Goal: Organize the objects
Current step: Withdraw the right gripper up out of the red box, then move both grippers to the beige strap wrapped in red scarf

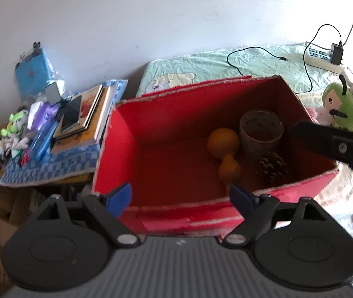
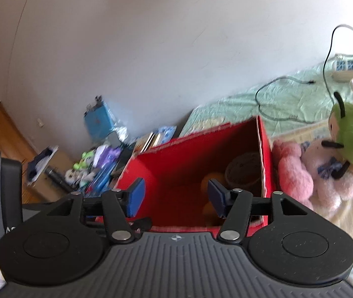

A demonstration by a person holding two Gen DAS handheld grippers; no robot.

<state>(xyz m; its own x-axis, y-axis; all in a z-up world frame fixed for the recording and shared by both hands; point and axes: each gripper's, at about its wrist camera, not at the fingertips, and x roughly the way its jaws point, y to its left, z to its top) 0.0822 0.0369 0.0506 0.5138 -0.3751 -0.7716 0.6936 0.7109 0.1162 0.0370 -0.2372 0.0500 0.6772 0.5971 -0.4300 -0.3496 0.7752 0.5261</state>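
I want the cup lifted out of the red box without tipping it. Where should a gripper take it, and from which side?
Judging by its pose, grip the cup at the rim, coming from above. It stands upright in the red box's back right corner, hemmed by the wall, the orange gourd and the pine cone, so only the open top looks free.

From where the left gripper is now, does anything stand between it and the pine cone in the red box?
Yes. The box's near wall rises between the left gripper and the pine cone, so the open fingers must go over it. Inside, the gourd lies just left of the cone.
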